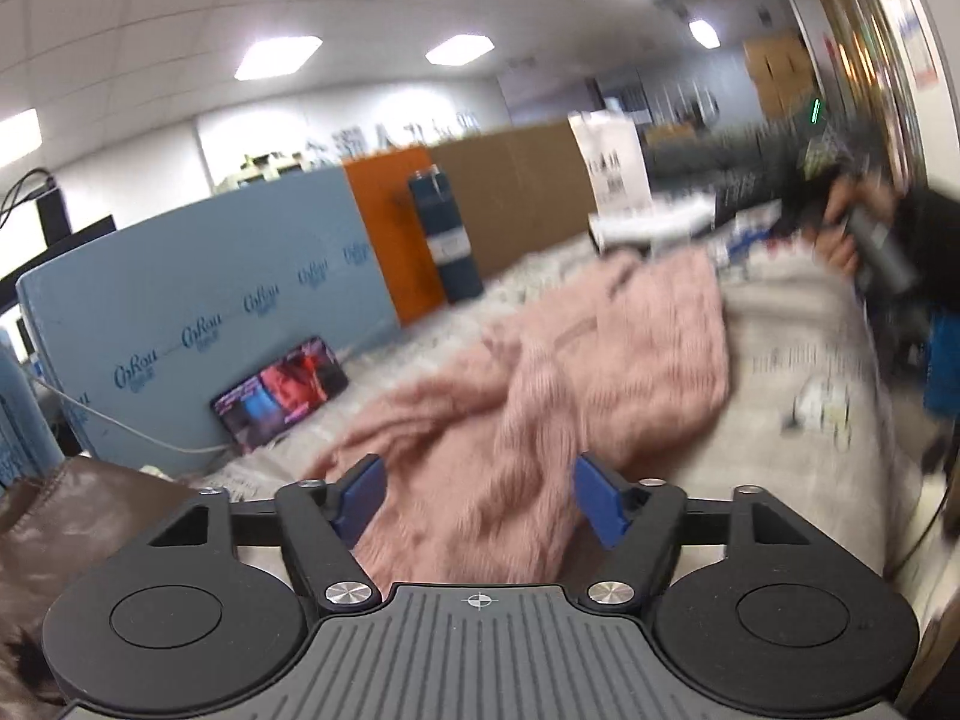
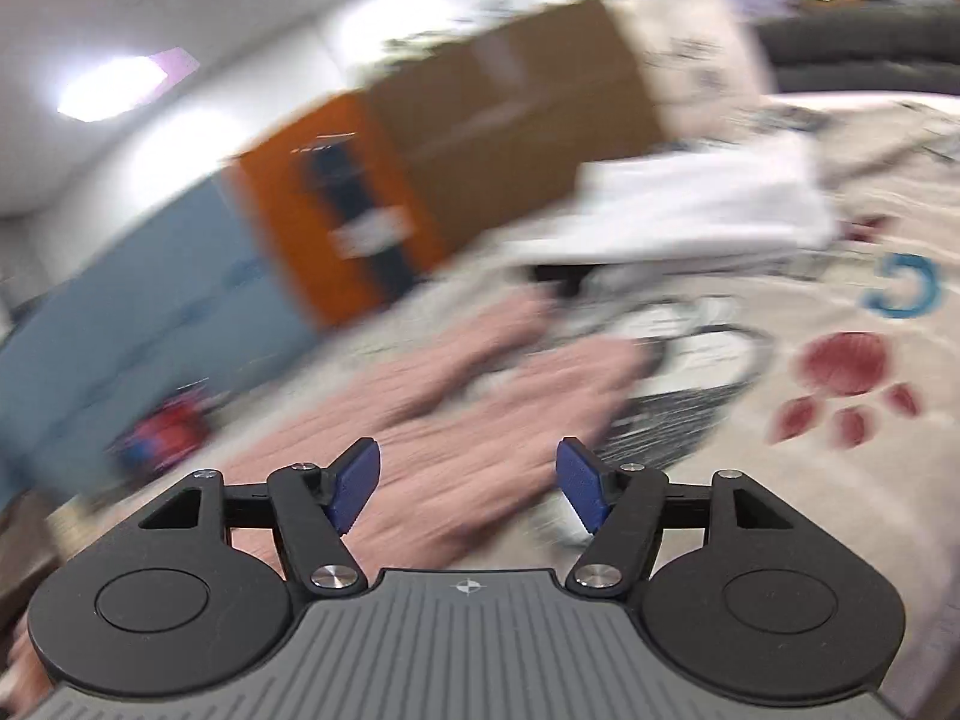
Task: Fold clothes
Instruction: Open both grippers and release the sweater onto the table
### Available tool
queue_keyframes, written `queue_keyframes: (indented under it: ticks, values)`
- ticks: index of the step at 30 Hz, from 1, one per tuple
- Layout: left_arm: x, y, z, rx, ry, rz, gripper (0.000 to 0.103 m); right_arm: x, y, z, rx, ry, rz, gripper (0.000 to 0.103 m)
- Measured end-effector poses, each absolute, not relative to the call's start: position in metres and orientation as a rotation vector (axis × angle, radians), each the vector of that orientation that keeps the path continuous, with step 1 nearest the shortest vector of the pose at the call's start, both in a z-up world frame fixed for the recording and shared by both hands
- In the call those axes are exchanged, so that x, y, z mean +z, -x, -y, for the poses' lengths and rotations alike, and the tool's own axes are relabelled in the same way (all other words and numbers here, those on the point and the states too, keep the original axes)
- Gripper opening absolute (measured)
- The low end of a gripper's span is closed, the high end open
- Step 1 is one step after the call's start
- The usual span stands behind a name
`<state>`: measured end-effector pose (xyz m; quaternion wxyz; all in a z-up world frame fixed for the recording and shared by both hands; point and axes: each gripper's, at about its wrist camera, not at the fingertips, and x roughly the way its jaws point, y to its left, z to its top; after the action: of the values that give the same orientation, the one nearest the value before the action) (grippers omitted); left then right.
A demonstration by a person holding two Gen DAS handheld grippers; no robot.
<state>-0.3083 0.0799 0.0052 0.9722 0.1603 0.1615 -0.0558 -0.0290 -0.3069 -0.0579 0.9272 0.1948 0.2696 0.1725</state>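
A pink knitted sweater point(image 1: 540, 372) lies crumpled on a printed grey-white cloth point(image 1: 792, 348) that covers the table. My left gripper point(image 1: 480, 498) is open and empty, just above the sweater's near edge. In the right wrist view the sweater point(image 2: 468, 396) shows blurred ahead. My right gripper point(image 2: 468, 489) is open and empty above it. The person's other hand with the right gripper point(image 1: 870, 240) shows at the far right of the left wrist view.
A blue foam board point(image 1: 198, 312), an orange board point(image 1: 390, 228) and a cardboard panel point(image 1: 516, 192) stand along the table's back. A phone point(image 1: 279, 390) leans on the blue board. A dark bottle point(image 1: 447, 234), folded white clothes point(image 2: 690, 204) and a brown leather garment point(image 1: 66, 516) are nearby.
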Motion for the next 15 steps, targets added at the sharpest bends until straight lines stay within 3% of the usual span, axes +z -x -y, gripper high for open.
queue_keyframes:
  ticks: [6, 7, 8, 10, 15]
  values:
    - [0.000, 0.303, -0.068, -0.060, -0.397, -0.364, 0.081, -0.072, -0.022, 0.297, 0.261, -0.306, -0.598, 0.058]
    - [-0.002, 0.303, -0.066, -0.052, -0.414, -0.377, 0.081, -0.072, -0.024, 0.291, 0.256, -0.266, -0.601, 0.045]
    - [-0.003, 0.303, -0.064, -0.043, -0.432, -0.389, 0.081, -0.072, -0.025, 0.286, 0.253, -0.228, -0.603, 0.039]
    - [-0.005, 0.303, -0.062, -0.038, -0.440, -0.401, 0.082, -0.074, -0.027, 0.283, 0.319, -0.214, -0.608, 0.011]
    - [-0.001, 0.303, -0.069, -0.033, -0.410, -0.374, 0.082, -0.049, -0.003, 0.295, 0.319, -0.203, -0.466, 0.010]
